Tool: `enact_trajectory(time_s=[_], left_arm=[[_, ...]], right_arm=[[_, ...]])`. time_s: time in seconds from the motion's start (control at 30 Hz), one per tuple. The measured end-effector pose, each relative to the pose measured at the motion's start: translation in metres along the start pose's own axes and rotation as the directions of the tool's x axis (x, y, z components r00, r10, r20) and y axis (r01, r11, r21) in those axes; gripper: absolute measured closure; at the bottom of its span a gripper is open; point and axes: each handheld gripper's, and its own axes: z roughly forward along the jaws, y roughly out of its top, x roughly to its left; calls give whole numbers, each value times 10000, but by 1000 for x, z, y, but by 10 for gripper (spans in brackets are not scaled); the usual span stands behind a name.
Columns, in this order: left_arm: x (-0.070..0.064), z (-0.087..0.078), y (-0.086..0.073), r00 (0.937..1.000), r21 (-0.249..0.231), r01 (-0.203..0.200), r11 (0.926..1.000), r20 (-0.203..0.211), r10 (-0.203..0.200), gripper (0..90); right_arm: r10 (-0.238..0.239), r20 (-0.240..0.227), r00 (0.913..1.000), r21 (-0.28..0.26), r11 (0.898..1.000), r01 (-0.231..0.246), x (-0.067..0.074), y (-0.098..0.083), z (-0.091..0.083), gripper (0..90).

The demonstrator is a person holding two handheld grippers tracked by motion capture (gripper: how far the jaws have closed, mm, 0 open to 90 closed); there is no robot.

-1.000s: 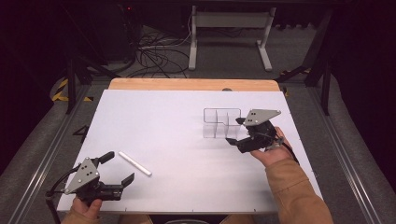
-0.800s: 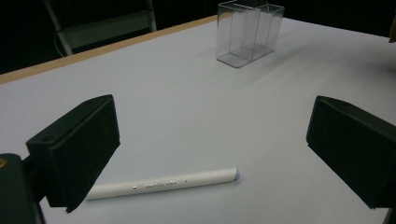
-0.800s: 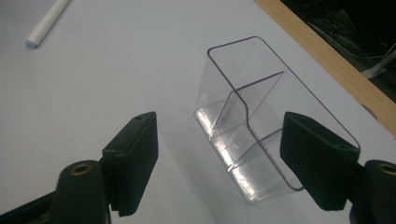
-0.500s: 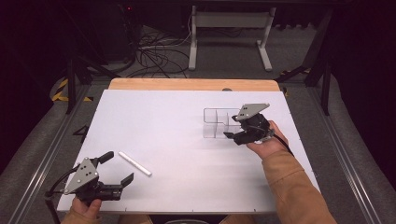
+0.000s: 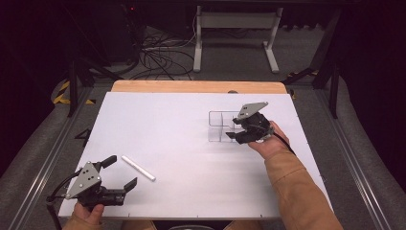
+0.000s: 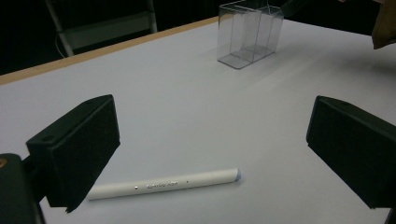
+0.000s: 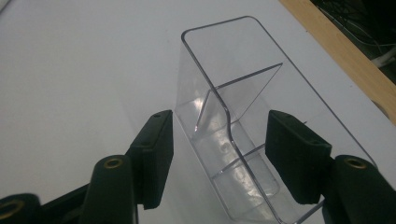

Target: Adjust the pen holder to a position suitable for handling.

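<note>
Item: one clear divided box (image 5: 221, 126), right-centre of the white table (image 5: 182, 143), standing between the jaws of your right gripper (image 5: 235, 128).

Detail: Your right hand (image 5: 268, 141) reaches in from the right, forearm angled across the table, gripper pointing left at the box's near end. Its jaws have just been closing and stand half-wide, one on each long wall; in the right gripper view a gap shows beside each pad (image 7: 159, 154), so nothing is pressed yet. Box: one, transparent plastic, oblong, rounded corners, inner partitions making compartments, upright. Your left gripper (image 5: 118, 172) lies low at the near left edge, jaws spread wide, holding nothing. Pen: one white pen (image 5: 138, 167) flat on the table just ahead of those jaws, well apart from the box.
</note>
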Motion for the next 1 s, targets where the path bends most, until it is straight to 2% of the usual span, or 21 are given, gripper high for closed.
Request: enact_trajectory(time_s=[0.37, 0.67, 0.87, 1.0], left_arm=[[1, 0, 0, 10000, 32, -27, 10000, -36, 27, 34], [1, 0, 0, 10000, 56, -21, 10000, -25, 21, 34], [1, 0, 0, 10000, 73, -2, 10000, -35, 2, 34], [1, 0, -1, 10000, 77, 26, 10000, -29, -26, 34]], right_arm=[[-103, -8, 9999, 625, 9980, 103, 2, 1, 19, 499], [-236, 205, 9995, 828, 9963, 218, 2, 4, 30, 552], [-494, 300, 9983, 1109, 9928, 457, 6, 4, 40, 613], [-526, 312, 9981, 1119, 9925, 488, 6, 4, 43, 616]])
